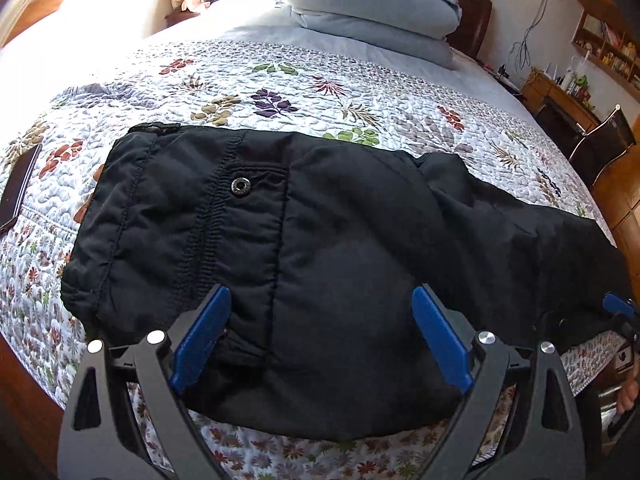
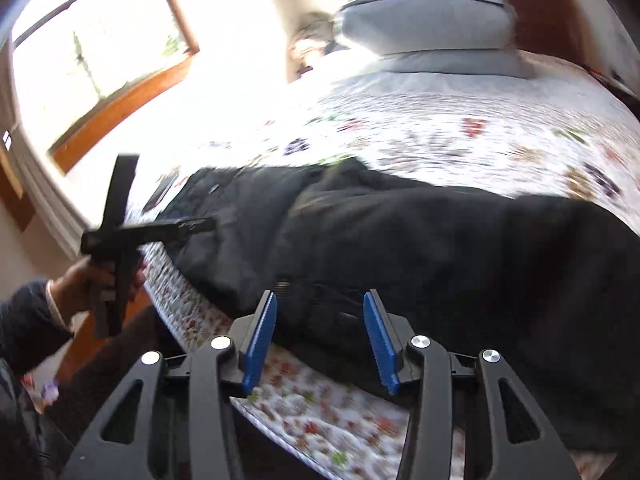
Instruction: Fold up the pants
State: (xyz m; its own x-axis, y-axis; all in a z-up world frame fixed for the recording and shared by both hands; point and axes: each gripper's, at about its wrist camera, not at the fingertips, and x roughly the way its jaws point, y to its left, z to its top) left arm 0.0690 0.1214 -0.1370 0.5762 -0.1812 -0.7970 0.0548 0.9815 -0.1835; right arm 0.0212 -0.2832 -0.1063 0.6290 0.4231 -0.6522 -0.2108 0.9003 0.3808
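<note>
Black pants [image 1: 340, 220] lie across the near part of a floral quilt [image 1: 280, 92], waist to the left with a metal snap [image 1: 241, 187] showing and the legs running off to the right. My left gripper [image 1: 320, 296] hovers over the waist end, open wide, pads clear of the cloth. In the blurred right wrist view the pants [image 2: 440, 240] fill the middle. My right gripper [image 2: 320, 298] is open at their near edge, fabric showing between the fingers but not pinched. A hand [image 2: 92, 280] holds the left tool at the bed's left side.
A dark phone [image 1: 20, 188] lies on the quilt left of the waist. A folded blue-grey duvet [image 1: 372, 8] sits at the head of the bed. A desk and chair [image 1: 600, 144] stand to the right, a bright window [image 2: 100, 40] to the left.
</note>
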